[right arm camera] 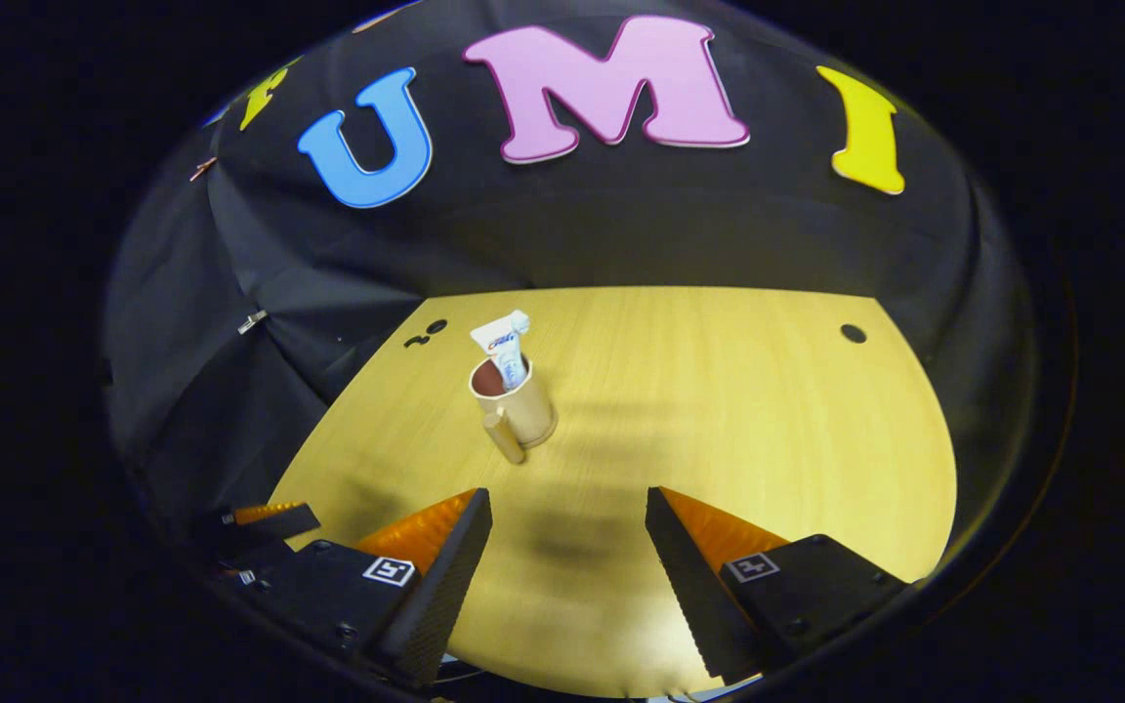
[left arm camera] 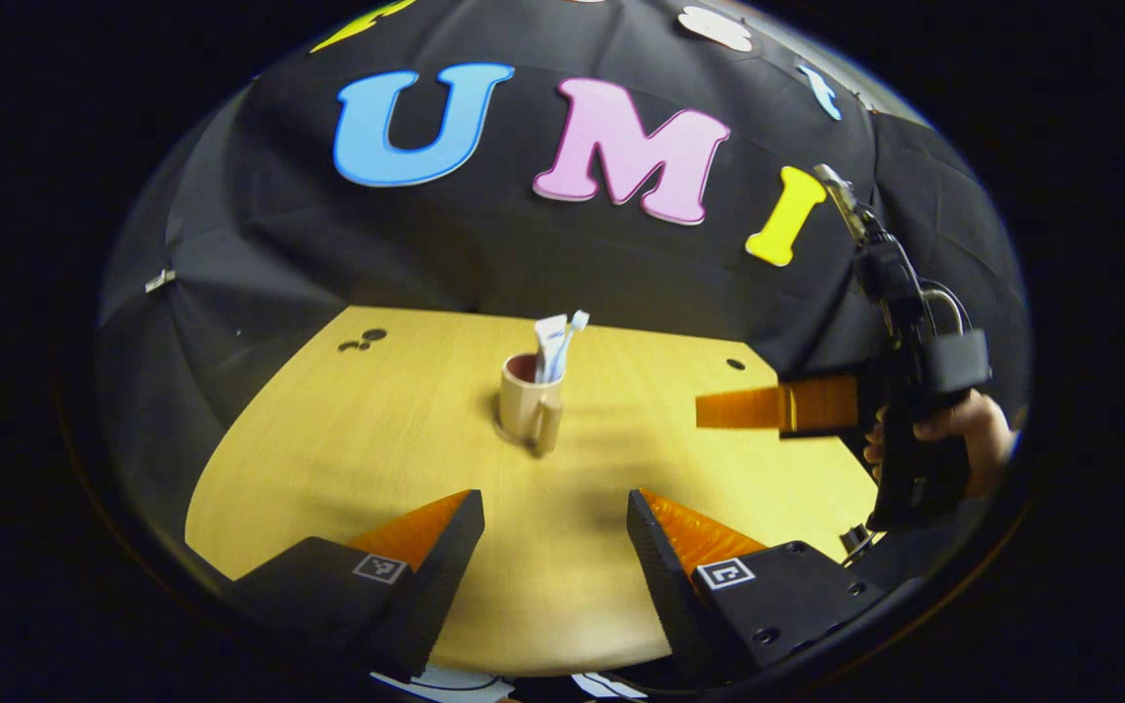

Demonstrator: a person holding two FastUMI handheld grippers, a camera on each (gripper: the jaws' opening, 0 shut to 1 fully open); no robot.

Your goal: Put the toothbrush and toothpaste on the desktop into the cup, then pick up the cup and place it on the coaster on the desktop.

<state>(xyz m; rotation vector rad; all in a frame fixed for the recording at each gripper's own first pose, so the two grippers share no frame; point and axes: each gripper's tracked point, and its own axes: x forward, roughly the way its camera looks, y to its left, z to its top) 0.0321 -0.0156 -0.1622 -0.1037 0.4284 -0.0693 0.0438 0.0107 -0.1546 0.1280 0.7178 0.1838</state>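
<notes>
Left gripper (left arm camera: pixel 555 508): fingers spread wide at the bottom of the left gripper view, nothing between them, hovering above bare desktop.
Right gripper (right arm camera: pixel 568 508): fingers likewise parted and empty at the bottom of the right gripper view; in the left gripper view it appears at the right edge, fingers pointing toward the cup, held by a hand (left arm camera: pixel 963 430).
Cup (left arm camera: pixel 528 400): beige mug with a dark inside, upright on the desktop, ahead of both grippers and well apart from each; handle faces the cameras.
Toothpaste (right arm camera: pixel 502 350): white tube standing in the cup, leaning slightly, upper end above the rim.
Toothbrush (left arm camera: pixel 570 337): standing in the cup beside the tube; head protrudes above the rim.
Coaster: cannot tell its location; none is distinguishable under or beside the cup.
Desktop (right arm camera: pixel 719 410): light wood grain, with small dark round holes near the far corners.
Booth wall (left arm camera: pixel 484 254): black cloth behind the desktop.
</notes>
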